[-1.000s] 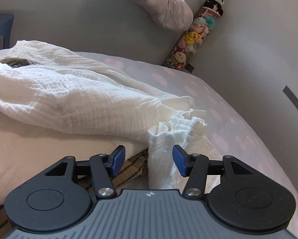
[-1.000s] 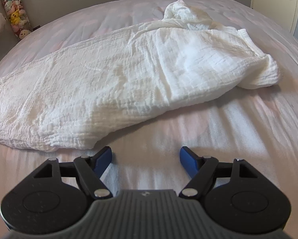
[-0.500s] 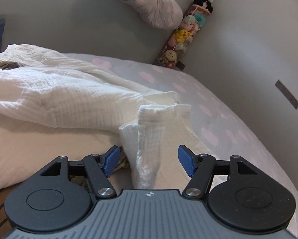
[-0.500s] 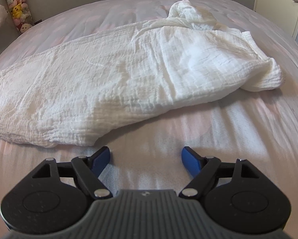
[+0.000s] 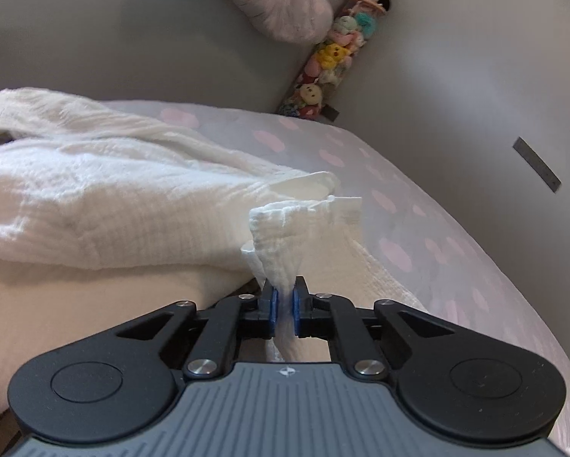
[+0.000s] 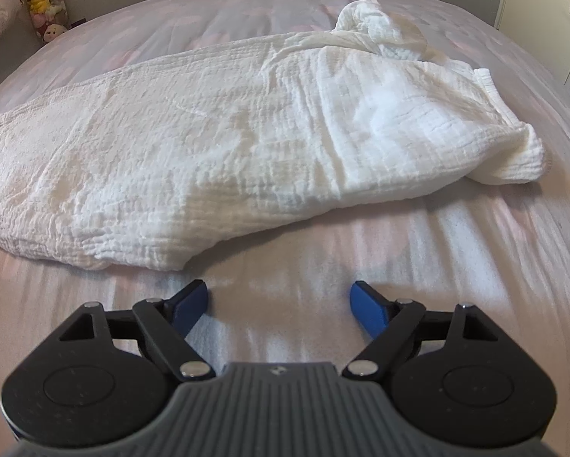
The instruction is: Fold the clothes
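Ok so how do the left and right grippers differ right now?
The left gripper is shut on a bunched edge of the white garment; the right gripper is open and holds nothing. The left touches the cloth; the right hangs over bare bedspread, short of it. Both have blue pads.

Place: home bedroom, likely a child's
Bed (image 6: 361, 259): pink-spotted cover, fills both views
Corner by wall: tall tube of plush toys (image 5: 334, 53), panda on top
Wall (image 5: 456, 76): plain grey

Left gripper (image 5: 284, 302) jaws pinched nearly together; right gripper (image 6: 279, 292) jaws spread wide.
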